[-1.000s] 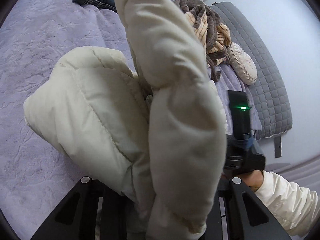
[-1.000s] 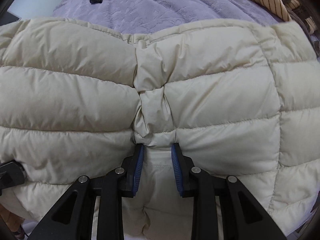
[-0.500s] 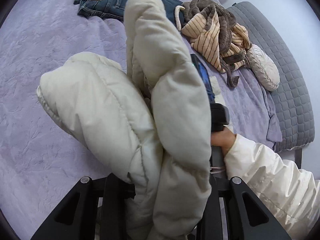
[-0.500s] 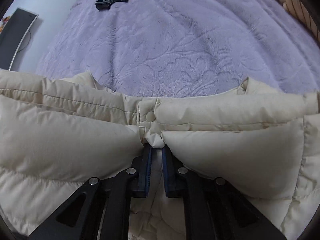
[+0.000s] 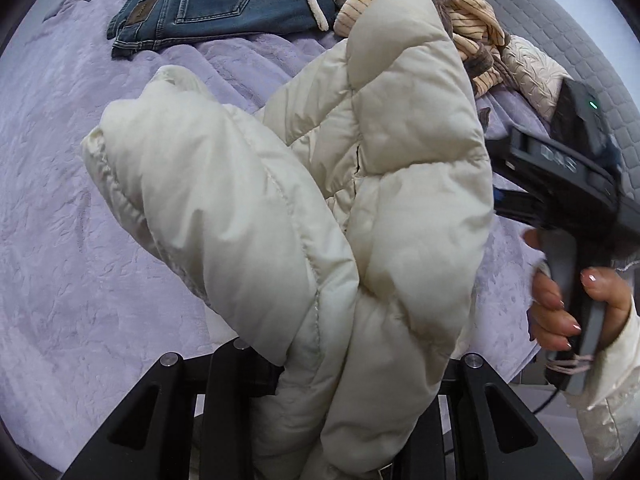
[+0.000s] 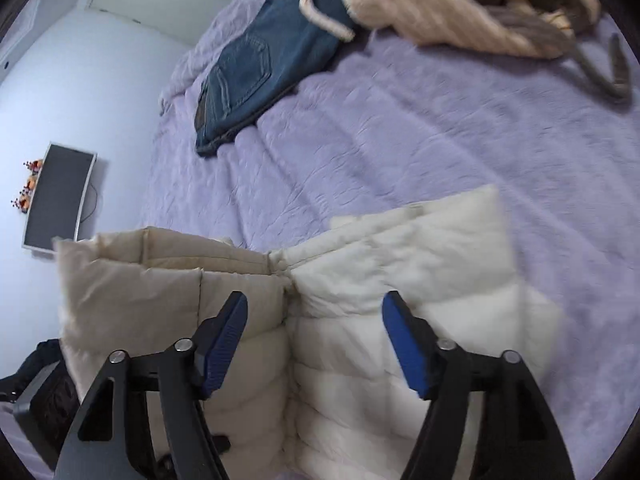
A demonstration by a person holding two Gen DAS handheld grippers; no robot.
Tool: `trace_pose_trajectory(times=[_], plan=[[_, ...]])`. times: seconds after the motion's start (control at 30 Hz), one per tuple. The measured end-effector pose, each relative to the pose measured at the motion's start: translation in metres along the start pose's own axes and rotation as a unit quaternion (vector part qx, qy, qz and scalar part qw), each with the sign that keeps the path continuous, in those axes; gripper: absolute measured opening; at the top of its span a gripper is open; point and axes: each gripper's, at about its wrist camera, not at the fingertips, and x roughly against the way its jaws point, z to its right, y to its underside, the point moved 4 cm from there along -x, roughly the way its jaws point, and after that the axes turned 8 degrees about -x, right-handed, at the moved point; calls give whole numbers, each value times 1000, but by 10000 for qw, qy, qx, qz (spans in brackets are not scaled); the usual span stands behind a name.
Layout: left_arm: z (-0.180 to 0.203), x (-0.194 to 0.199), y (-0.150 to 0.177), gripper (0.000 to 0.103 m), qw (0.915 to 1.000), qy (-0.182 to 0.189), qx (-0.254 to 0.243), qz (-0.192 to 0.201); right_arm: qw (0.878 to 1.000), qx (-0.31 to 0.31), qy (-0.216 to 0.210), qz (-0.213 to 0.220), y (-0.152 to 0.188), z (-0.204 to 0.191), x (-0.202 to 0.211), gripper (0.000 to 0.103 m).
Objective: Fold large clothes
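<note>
A cream quilted puffer jacket [image 5: 320, 208] hangs bunched in front of my left gripper [image 5: 320, 376], whose fingers are buried in its folds; it is shut on the jacket. In the right wrist view the same jacket [image 6: 360, 280] lies just beyond my right gripper [image 6: 316, 340], which is open with its blue pads [image 6: 228, 332] wide apart and holds nothing. The right gripper also shows at the right of the left wrist view [image 5: 568, 168], held in a hand beside the jacket.
A lilac bedspread [image 5: 60, 200] covers the bed. Folded blue jeans [image 5: 216, 8] lie at the far side. A heap of striped brown and tan clothes [image 5: 460, 20] lies beside them. A grey quilted headboard [image 5: 560, 20] is at the right. A monitor [image 6: 60, 196] stands by the wall.
My right gripper has opened and let go of the jacket's edge, and has drawn back from it. The jacket has dropped lower. My left gripper still holds its bunch.
</note>
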Motion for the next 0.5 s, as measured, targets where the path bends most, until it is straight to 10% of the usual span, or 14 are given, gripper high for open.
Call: trace_pose_trajectory(times=[0.23,0.37,0.5], plan=[[21,-15,-9,31,9993,-245,-186,-197,9967,-624,506,96,48,96,47,61],[42,-24,-12,31,9977,-396,-441,-335,9938,-1097,4,-178,71,132,31,19],[61,-32,-16,34,9952,-535,-704,-419,9868,-1521,-474,-276,66,153,2,13]])
